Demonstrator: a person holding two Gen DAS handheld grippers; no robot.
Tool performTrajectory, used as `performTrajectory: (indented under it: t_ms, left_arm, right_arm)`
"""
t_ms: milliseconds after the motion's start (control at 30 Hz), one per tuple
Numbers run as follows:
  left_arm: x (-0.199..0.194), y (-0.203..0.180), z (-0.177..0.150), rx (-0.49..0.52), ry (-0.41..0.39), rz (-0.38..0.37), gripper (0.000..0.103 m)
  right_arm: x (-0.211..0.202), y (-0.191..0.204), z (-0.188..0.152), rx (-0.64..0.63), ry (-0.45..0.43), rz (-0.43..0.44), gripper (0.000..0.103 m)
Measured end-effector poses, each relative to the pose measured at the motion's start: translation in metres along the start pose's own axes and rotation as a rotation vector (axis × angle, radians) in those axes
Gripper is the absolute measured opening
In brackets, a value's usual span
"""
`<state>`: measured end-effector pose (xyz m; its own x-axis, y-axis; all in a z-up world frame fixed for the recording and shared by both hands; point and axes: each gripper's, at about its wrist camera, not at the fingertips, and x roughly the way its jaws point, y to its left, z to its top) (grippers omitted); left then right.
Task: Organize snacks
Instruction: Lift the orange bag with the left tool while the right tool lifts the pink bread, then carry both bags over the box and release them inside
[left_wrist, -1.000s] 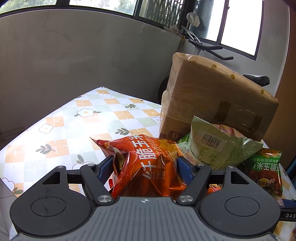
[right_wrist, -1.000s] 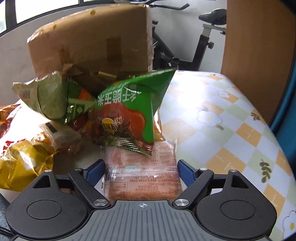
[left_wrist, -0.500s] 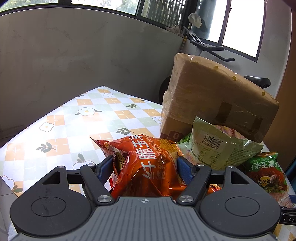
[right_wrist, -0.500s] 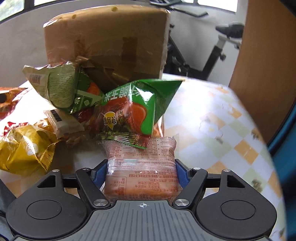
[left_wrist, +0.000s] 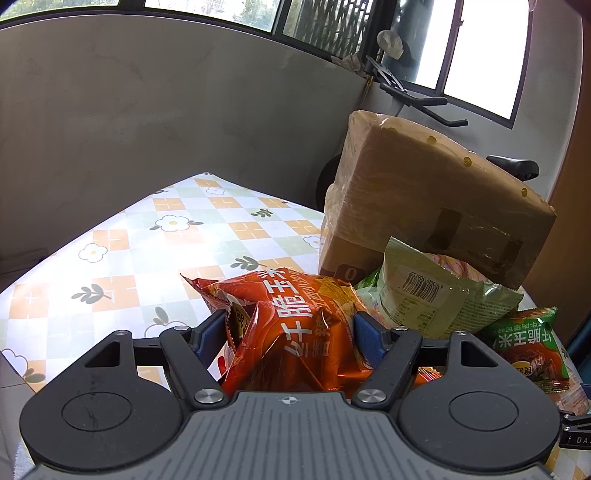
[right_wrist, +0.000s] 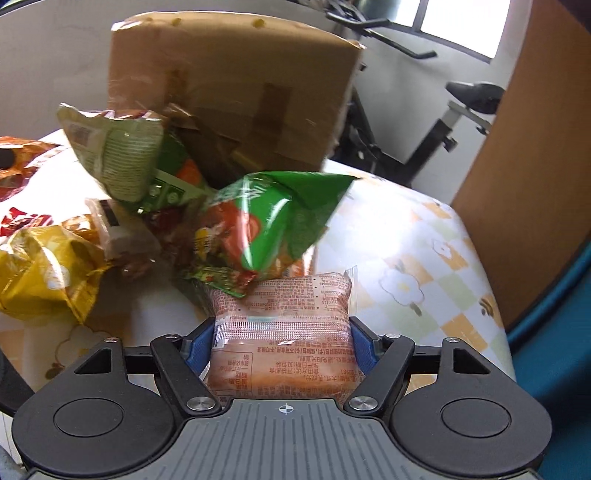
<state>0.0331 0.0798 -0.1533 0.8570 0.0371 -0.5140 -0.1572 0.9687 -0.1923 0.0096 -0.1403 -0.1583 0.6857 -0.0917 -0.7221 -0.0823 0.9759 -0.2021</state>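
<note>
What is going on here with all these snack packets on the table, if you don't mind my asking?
A person is sorting snacks with a handheld gripper in each hand. The left gripper is closed on an orange corn-snack bag. The right gripper, whose jaws have just been closing, is clamped on a clear-wrapped pastry packet. A green snack bag, a yellow bag and others lie piled before a cardboard box on the flowered tablecloth.

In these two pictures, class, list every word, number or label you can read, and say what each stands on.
"脆玉米": orange bag, in large white print, held in the left jaws.
"脆玉米": green bag, printed upside down.
"0": cardboard box, low on its near corner.
Barcode digits on the pale green packet: too small.
Fine print on the pink packet: too small.
</note>
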Motion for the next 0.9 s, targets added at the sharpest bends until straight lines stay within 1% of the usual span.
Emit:
performTrajectory:
  t_ms: [67,133,233,267,333,367,467,533,633,767,900]
  left_arm:
    - [0.000,0.000,0.000,0.000,-0.001,-0.003,0.076]
    - [0.000,0.001,0.000,-0.002,-0.002,-0.004,0.076]
    - [-0.001,0.001,0.001,-0.007,-0.002,-0.002,0.076]
    - [-0.001,0.001,0.001,-0.008,-0.003,-0.001,0.076]
    - [-0.001,0.001,0.001,-0.010,-0.003,-0.003,0.076]
    - [-0.001,0.001,0.001,-0.011,-0.003,-0.004,0.076]
    - [-0.001,0.000,0.001,-0.008,-0.005,-0.005,0.076]
    - [-0.002,0.001,0.001,-0.008,-0.007,-0.005,0.076]
    - [-0.002,0.001,0.001,-0.012,-0.006,-0.005,0.076]
    - [-0.001,0.001,0.000,-0.011,-0.005,-0.010,0.076]
    - [0.000,0.000,0.001,-0.010,-0.002,-0.008,0.076]
  right_arm:
    - [0.000,-0.006,-0.001,0.027,0.001,-0.017,0.070]
    - [-0.003,-0.010,-0.001,0.052,-0.017,-0.036,0.070]
    - [-0.012,-0.016,0.003,0.083,-0.069,-0.049,0.070]
    - [-0.015,-0.016,0.005,0.090,-0.095,-0.041,0.070]
    - [-0.023,-0.017,0.008,0.089,-0.147,0.007,0.070]
    - [-0.025,-0.016,0.010,0.079,-0.152,0.012,0.070]
    - [-0.024,-0.016,0.012,0.064,-0.150,-0.049,0.070]
    - [-0.024,-0.021,0.011,0.083,-0.140,-0.046,0.070]
    - [-0.027,-0.026,0.008,0.102,-0.156,-0.063,0.070]
    - [-0.039,-0.031,0.010,0.131,-0.234,-0.044,0.070]
    - [-0.049,-0.028,0.016,0.109,-0.290,-0.027,0.070]
